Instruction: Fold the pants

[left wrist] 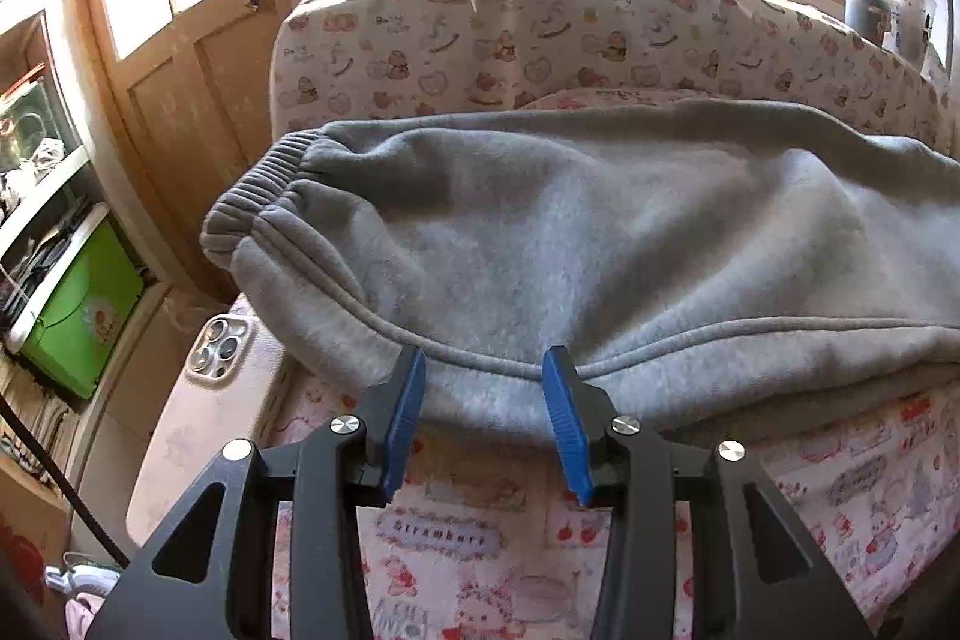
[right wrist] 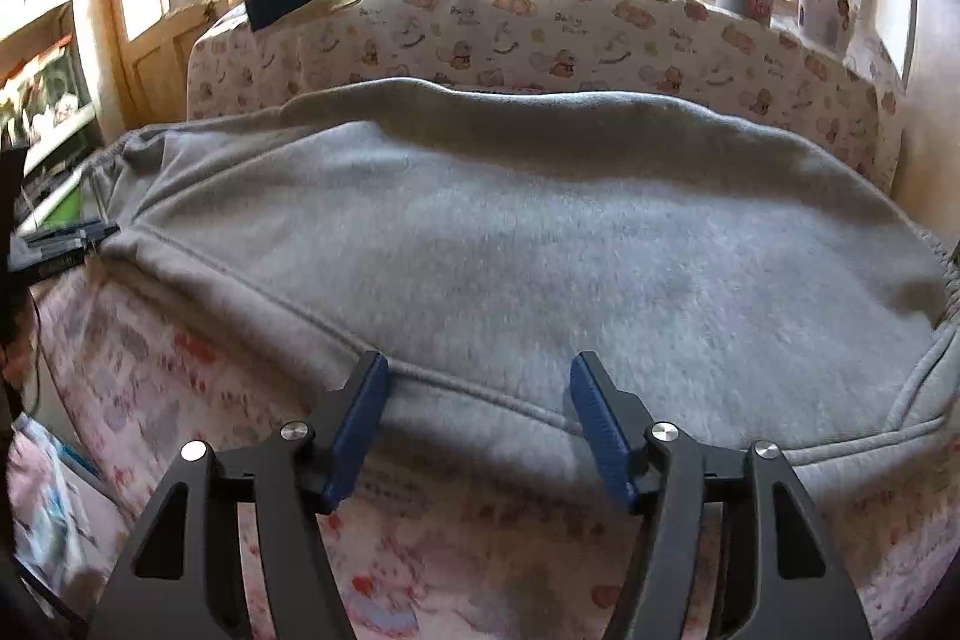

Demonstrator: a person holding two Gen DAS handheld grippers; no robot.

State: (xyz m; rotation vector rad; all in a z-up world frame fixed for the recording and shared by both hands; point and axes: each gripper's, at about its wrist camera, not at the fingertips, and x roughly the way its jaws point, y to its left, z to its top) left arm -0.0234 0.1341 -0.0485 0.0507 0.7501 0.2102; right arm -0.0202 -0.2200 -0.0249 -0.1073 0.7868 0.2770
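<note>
The grey fleece sweatpants (left wrist: pixel 600 244) are lying flat across the pink cartoon-print bed sheet (left wrist: pixel 444 538), and both the left gripper (left wrist: pixel 485 418) and right gripper (right wrist: pixel 480 427), fingers spread, are straddling the near seam, apparently pre-grasp; next, closing on that edge.
</note>
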